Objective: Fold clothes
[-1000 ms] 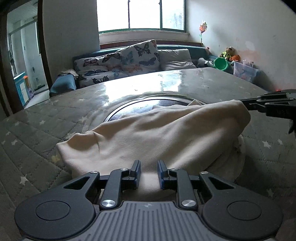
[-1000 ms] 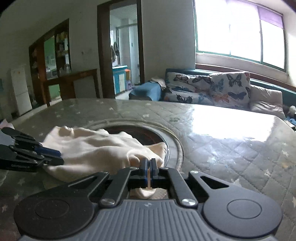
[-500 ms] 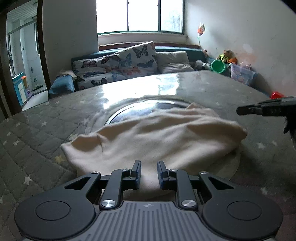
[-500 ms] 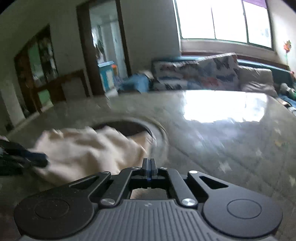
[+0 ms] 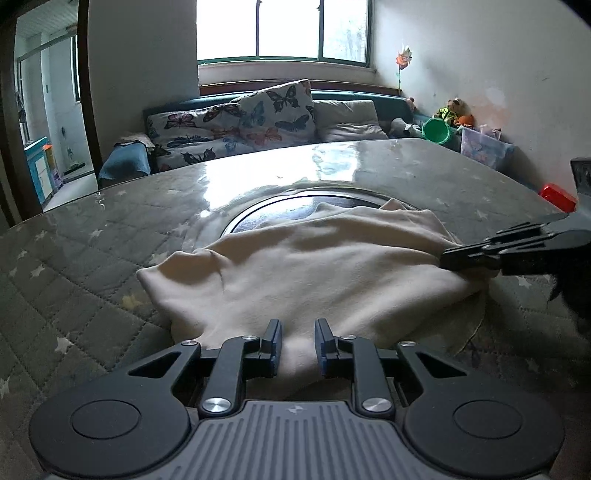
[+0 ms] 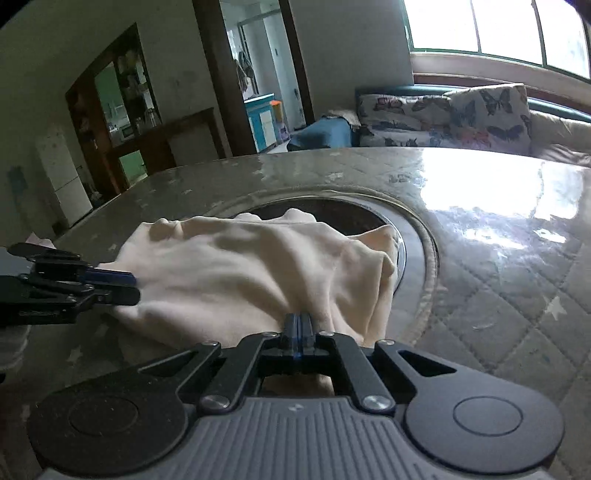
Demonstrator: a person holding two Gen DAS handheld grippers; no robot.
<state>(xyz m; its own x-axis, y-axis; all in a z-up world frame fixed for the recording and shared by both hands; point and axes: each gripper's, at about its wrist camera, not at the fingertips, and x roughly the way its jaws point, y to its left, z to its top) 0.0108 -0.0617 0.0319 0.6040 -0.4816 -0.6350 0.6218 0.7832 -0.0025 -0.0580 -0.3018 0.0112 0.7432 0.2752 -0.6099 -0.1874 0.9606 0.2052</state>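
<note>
Two fingers (image 6: 299, 325) pinching cream garment (image 6: 236, 273), left fingers (image 5: 273, 341) straddling its edge

Daylight from window (image 5: 282, 29) behind; strong glare on table (image 6: 487, 192); fisheye-bent edges, dark corners; sharp focus.

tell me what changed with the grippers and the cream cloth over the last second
The right gripper, shut on the cream cloth a second ago, came off it half a second ago and is now back at the cloth's right end, shut on a bunched fold. The cloth sank flatter when released and is gathered again there. The left gripper stayed open over the near edge, and the cloth stayed on the quilted table.
</note>
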